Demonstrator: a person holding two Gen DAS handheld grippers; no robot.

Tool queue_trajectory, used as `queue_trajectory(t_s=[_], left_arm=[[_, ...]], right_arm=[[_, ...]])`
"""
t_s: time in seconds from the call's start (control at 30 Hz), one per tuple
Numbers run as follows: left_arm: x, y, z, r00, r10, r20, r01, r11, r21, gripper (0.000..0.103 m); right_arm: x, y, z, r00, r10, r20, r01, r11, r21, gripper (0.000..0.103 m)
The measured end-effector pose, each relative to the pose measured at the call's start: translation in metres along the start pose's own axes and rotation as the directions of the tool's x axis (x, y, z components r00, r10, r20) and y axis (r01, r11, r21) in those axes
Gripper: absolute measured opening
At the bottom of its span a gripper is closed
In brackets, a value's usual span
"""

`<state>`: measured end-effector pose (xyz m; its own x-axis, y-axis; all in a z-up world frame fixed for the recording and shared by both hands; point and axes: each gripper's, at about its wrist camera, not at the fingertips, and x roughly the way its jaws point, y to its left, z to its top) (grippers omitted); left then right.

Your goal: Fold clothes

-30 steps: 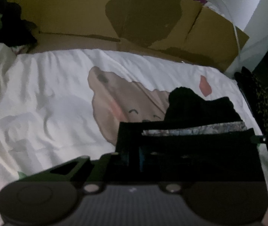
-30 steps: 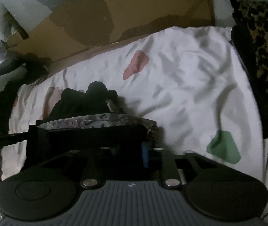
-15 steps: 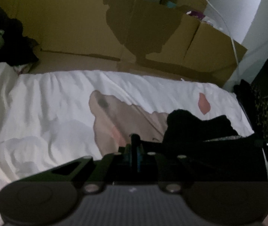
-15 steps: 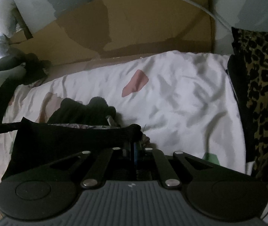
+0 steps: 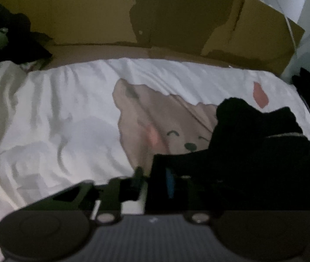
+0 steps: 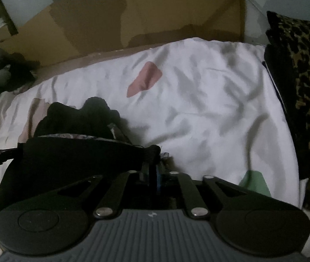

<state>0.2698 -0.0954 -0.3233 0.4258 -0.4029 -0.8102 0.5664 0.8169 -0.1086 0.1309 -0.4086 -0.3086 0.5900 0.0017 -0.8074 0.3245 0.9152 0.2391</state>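
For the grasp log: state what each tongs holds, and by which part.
Both grip the same black garment. Right tongs are shut on its top-edge corner; left tongs look shut on the opposite corner, though darkness blurs that.

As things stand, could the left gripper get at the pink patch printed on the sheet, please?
Probably not straight away: the left gripper appears occupied with the black garment, which hangs between it and the pink patch; the sheet beyond lies bare.
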Motion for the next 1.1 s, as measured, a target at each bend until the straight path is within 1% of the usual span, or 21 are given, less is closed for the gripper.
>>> queue_trajectory(t_s=[0.07,0.17,0.23,0.27,0.37,0.43,0.47,0.5,0.6,0.7,0.77,0.83,0.97,1.1], left_arm=[[0.001,0.003,-0.001,1.000,0.009,-0.001,-0.009,1.000,-0.018,0.044],[0.000,0.007,0.000,1.000,-0.017,-0.005,0.017,0.999,-0.036,0.042],[-0.004,0.005,0.001,0.998,-0.061,0.002,0.061,0.998,-0.029,0.042],[-0.004,0.002,0.000,0.997,-0.077,0.003,0.077,0.997,-0.018,0.043],[-0.001,-0.007,-0.003,0.996,-0.089,-0.022,0.090,0.996,0.028,0.043],[0.003,-0.011,-0.005,0.997,-0.070,-0.030,0.071,0.996,0.050,0.045],[0.004,-0.012,-0.005,0.997,-0.065,-0.033,0.066,0.997,0.048,0.047],[0.005,-0.012,-0.004,0.998,-0.061,-0.035,0.062,0.997,0.043,0.048],[0.005,-0.011,0.000,0.998,-0.053,-0.034,0.054,0.998,0.023,0.049],[0.004,-0.005,0.003,0.997,-0.074,-0.034,0.074,0.997,-0.015,0.047],[0.007,-0.003,0.003,0.995,-0.088,-0.050,0.086,0.996,-0.031,0.047],[0.011,-0.005,0.000,0.995,-0.081,-0.053,0.080,0.997,-0.013,0.049],[0.014,-0.013,-0.003,0.997,-0.060,-0.050,0.061,0.998,0.015,0.051],[0.017,-0.014,0.000,0.997,-0.058,-0.056,0.058,0.998,0.006,0.054]], right_arm=[[0.001,-0.001,0.001,1.000,-0.002,-0.006,0.002,1.000,0.004,0.016],[0.003,-0.004,0.002,1.000,0.003,-0.018,-0.002,0.999,0.034,0.022],[0.003,-0.006,0.001,1.000,0.010,-0.018,-0.010,0.999,0.033,0.024],[0.002,-0.007,0.001,1.000,0.014,-0.018,-0.014,0.999,0.031,0.024],[0.003,-0.011,0.000,0.999,0.038,-0.025,-0.037,0.999,0.034,0.025],[0.004,-0.013,0.000,0.999,0.041,-0.029,-0.040,0.999,0.036,0.034],[0.004,-0.013,-0.001,0.999,0.036,-0.029,-0.035,0.999,0.035,0.040],[0.005,-0.013,-0.001,0.999,0.031,-0.030,-0.030,0.999,0.034,0.042],[0.006,-0.013,-0.002,0.999,0.028,-0.030,-0.027,0.999,0.027,0.042],[0.008,-0.012,-0.002,0.999,0.034,-0.031,-0.033,0.999,0.013,0.042],[0.010,-0.012,-0.002,0.999,0.038,-0.034,-0.038,0.999,0.006,0.042],[0.013,-0.010,-0.003,0.999,0.038,-0.037,-0.038,0.999,-0.005,0.042],[0.017,0.001,-0.002,0.999,0.018,-0.036,-0.021,0.997,-0.074,0.042],[0.019,0.007,-0.003,0.999,0.010,-0.030,-0.013,0.994,-0.110,0.040]])
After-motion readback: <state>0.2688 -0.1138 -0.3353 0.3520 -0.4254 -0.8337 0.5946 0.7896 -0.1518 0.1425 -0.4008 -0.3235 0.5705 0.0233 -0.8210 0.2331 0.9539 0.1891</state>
